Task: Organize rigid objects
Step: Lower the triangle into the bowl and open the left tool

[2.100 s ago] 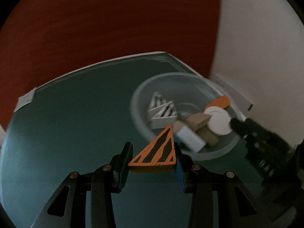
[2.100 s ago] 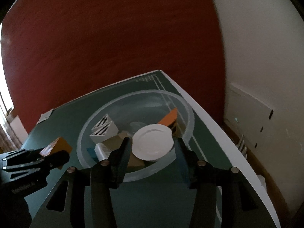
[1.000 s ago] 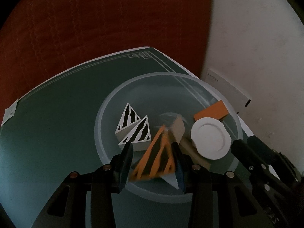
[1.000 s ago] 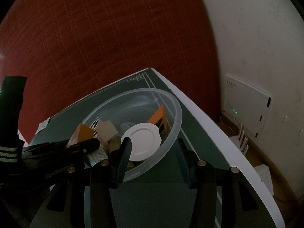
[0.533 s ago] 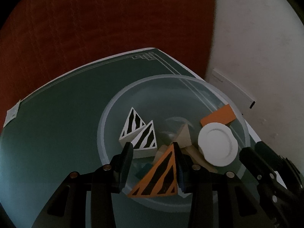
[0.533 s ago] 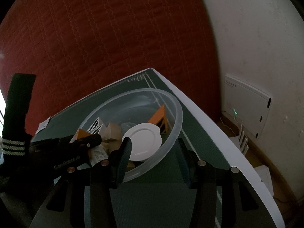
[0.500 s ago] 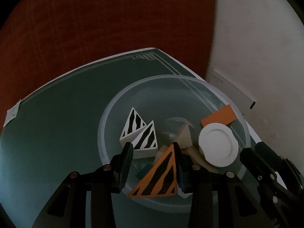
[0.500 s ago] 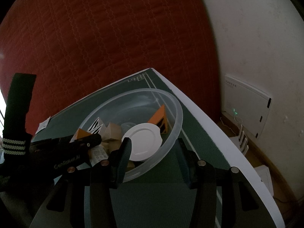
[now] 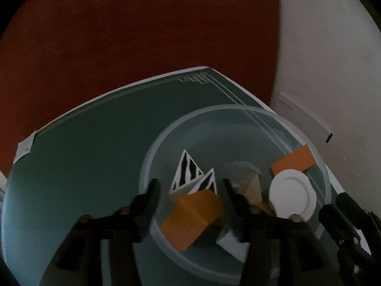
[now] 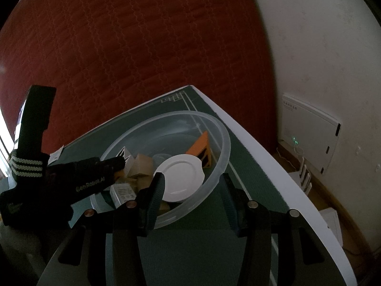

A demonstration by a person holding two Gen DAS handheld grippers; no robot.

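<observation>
The left tongs (image 9: 190, 194) have just been opening over the clear bowl (image 9: 238, 109) on the green table (image 9: 83, 155) — the orange wedge (image 9: 194, 217) lies loose between their parted jaws, amid striped wedges (image 9: 188, 171), tan blocks (image 10: 142, 164) and a white disc (image 9: 293, 194). The right tongs (image 10: 191, 189) hang part open, empty — the bowl's rim (image 10: 214, 174) just ahead.

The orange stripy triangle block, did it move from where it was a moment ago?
Yes. The orange block has tipped and dropped toward the clear bowl's near rim, as the left gripper's jaws have just been opening around it.
</observation>
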